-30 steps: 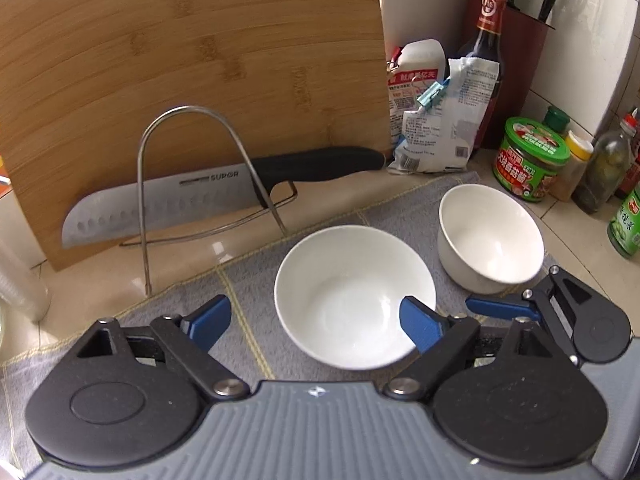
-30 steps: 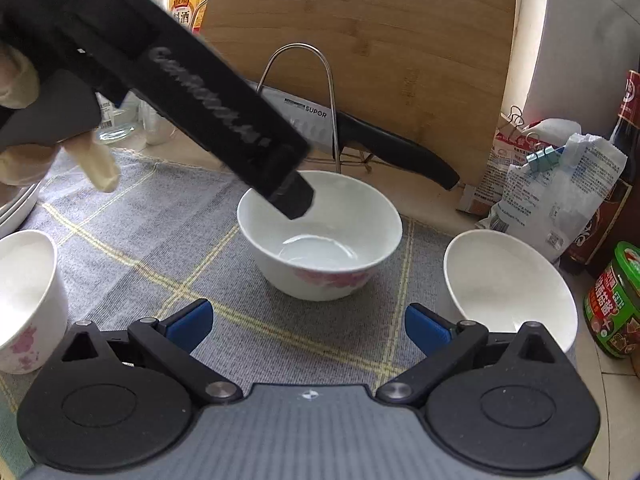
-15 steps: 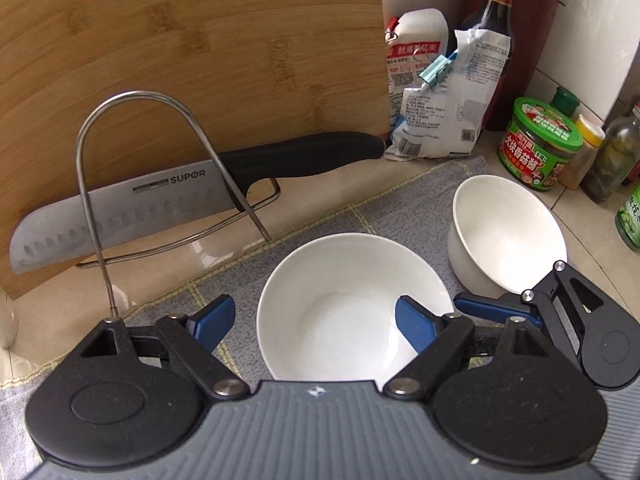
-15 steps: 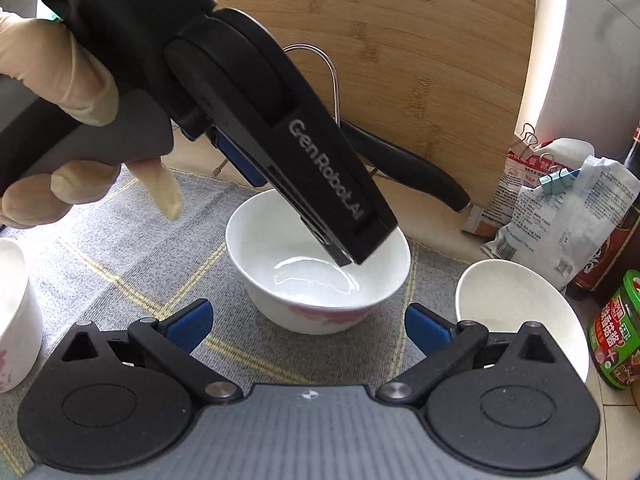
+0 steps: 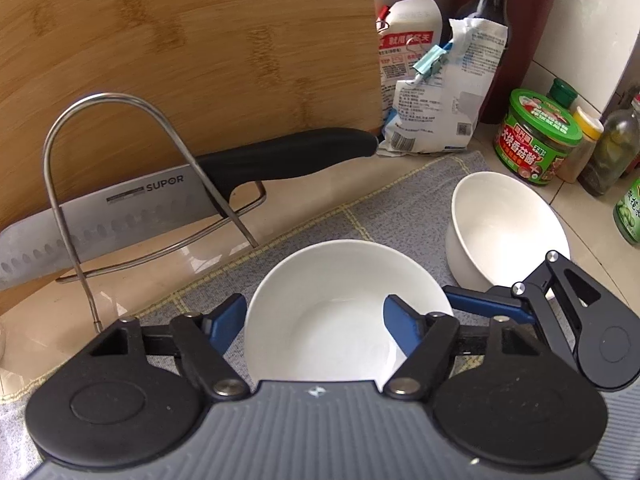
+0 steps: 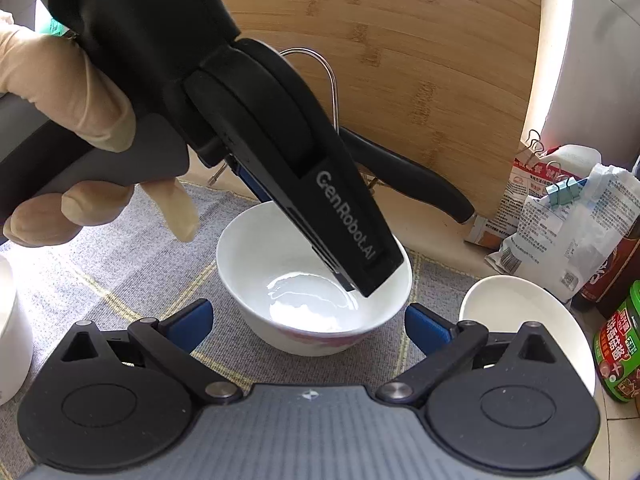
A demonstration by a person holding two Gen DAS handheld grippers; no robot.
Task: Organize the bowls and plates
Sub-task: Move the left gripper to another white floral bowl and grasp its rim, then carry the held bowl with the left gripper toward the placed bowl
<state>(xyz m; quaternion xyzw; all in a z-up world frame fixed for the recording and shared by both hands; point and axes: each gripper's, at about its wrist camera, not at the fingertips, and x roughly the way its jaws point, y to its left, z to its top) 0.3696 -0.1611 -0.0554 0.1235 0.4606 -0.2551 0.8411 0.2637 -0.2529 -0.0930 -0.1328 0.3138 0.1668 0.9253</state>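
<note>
A white bowl (image 5: 332,312) with a pink flower print (image 6: 312,276) sits on the grey checked mat (image 5: 400,204). My left gripper (image 5: 316,320) is lowered over it. Its left pad is outside the bowl's left wall and its right pad is inside the bowl. The jaws are closing, and the inner pad stands free of the wall. In the right wrist view the left gripper (image 6: 304,236) comes in from the upper left, held by a gloved hand (image 6: 72,120). My right gripper (image 6: 308,324) stands open just in front of the bowl. A second white bowl (image 5: 508,232) sits to the right.
A knife (image 5: 192,200) rests in a wire rack (image 5: 120,100) against a leaning bamboo board (image 5: 200,40). Clipped bags (image 5: 432,92), a dark bottle (image 5: 488,12) and a green-lidded jar (image 5: 536,136) crowd the back right. Another white bowl (image 6: 10,320) stands at the mat's left.
The left gripper has come forward and down over the bowl, one finger dipping inside. Its jaws have narrowed around the bowl's left wall. The right gripper has stayed put.
</note>
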